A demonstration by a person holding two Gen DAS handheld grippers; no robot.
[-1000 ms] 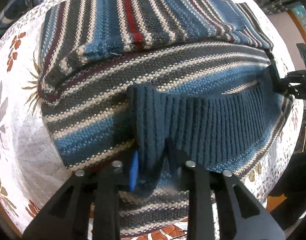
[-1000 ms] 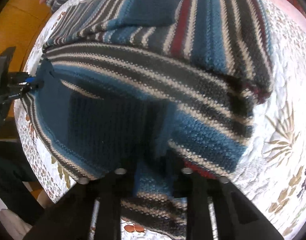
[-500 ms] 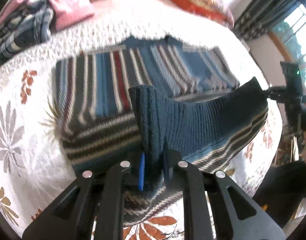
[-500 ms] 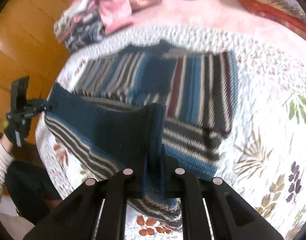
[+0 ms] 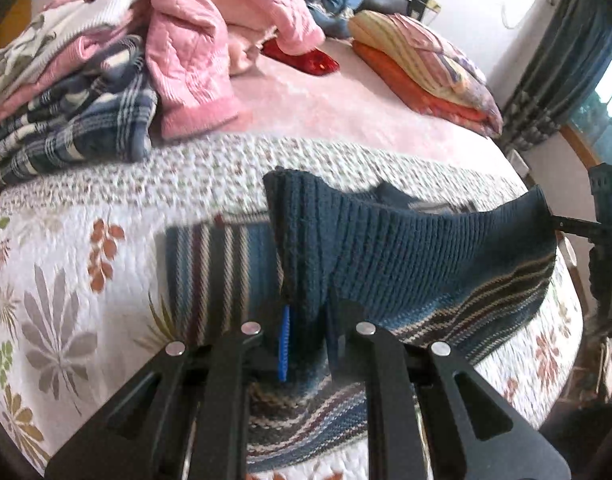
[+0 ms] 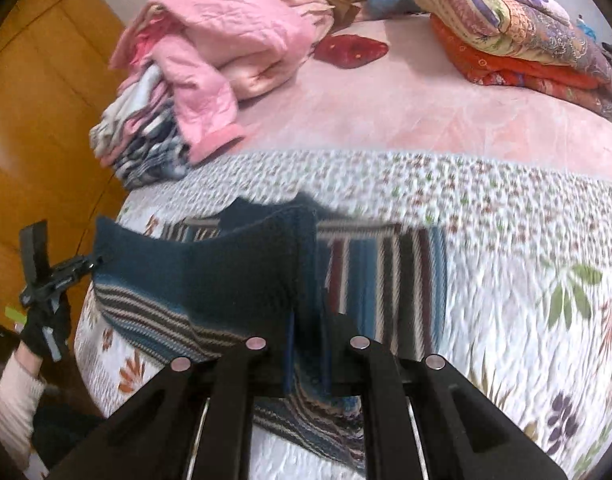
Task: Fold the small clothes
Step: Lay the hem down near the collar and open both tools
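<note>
A small striped knit sweater in blue, grey, cream and dark red lies on the floral quilt. Its dark blue ribbed hem is lifted off the bed and stretched between both grippers. My left gripper is shut on the hem's left corner. My right gripper is shut on the other corner of the hem. Each gripper shows in the other's view: the right one at the far right edge, the left one at the left edge. The sweater's body stays flat beneath.
A heap of pink and plaid clothes sits at the back left on the pink blanket. Folded quilts are stacked at the back right. A wooden wardrobe stands left of the bed. A person's sleeve shows at lower left.
Both grippers have risen and tilted up, lifting the ribbed hem off the sweater and carrying it toward the neckline. The bed's far end came into view.
</note>
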